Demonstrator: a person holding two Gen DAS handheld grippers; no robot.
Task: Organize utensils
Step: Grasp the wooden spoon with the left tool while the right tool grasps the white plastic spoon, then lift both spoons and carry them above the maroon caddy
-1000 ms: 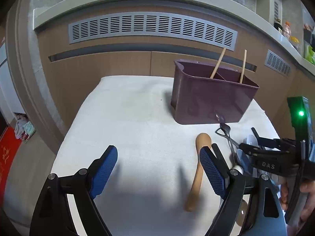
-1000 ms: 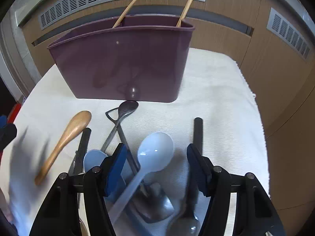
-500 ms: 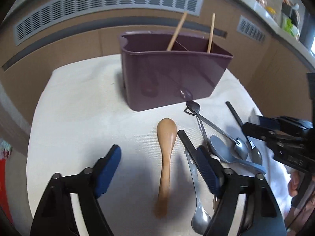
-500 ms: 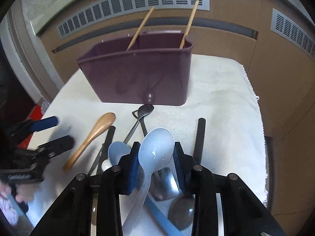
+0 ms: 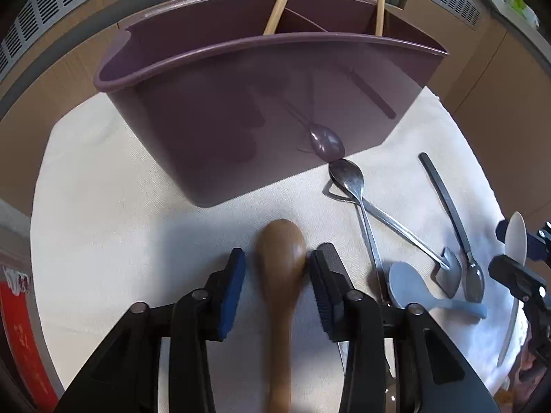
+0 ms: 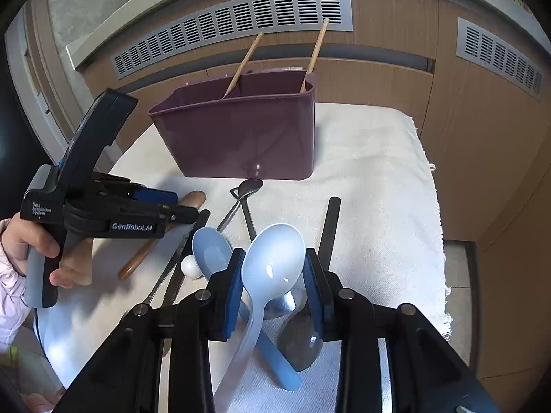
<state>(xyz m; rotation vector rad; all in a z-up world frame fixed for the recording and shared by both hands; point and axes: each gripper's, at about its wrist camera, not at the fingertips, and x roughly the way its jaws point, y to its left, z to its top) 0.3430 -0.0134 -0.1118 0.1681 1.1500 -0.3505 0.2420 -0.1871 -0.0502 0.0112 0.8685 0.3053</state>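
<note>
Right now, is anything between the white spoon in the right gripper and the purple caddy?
Nothing visible blocks it. The right gripper holds the white spoon above the pile; the purple caddy stands beyond, open-topped, with only two chopsticks in its rear compartments.

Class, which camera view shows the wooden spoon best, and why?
The left wrist view. There the wooden spoon runs up the middle between the open fingers of the left gripper, bowl and handle both visible though slightly blurred. In the right wrist view, the left gripper hides most of the spoon; only its bowl tip and part of the handle show.
</note>
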